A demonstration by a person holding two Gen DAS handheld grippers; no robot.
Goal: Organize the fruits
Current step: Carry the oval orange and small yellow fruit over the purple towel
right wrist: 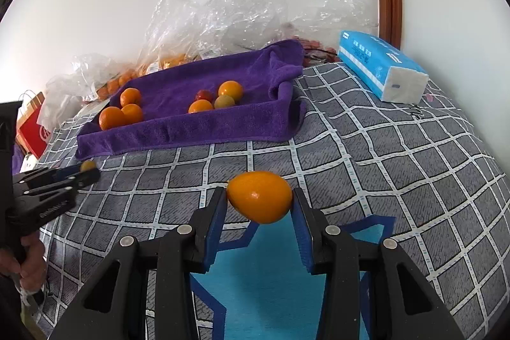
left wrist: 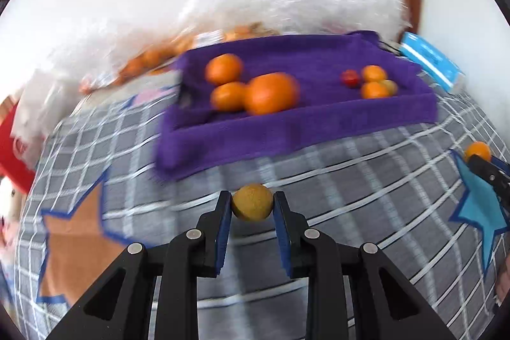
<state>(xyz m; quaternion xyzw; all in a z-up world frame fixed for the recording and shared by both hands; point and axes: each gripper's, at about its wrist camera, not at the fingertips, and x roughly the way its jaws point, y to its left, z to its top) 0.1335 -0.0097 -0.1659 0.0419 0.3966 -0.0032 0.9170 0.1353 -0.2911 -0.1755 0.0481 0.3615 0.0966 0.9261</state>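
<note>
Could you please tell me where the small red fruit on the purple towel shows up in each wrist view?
Left wrist view: the small red fruit lies right of centre, upper half, left of the small orange fruits.
Right wrist view: the fruit sits left of centre, upper half.
Shared landmark: the purple towel.

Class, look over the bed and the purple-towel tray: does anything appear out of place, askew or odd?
Mostly tidy. The purple towel lining the tray sits askew: its far right corner is bunched up, and its front left edge spills onto the checked bedspread. Among the small orange fruits on the right lies one red fruit, which stands out by colour.
</note>
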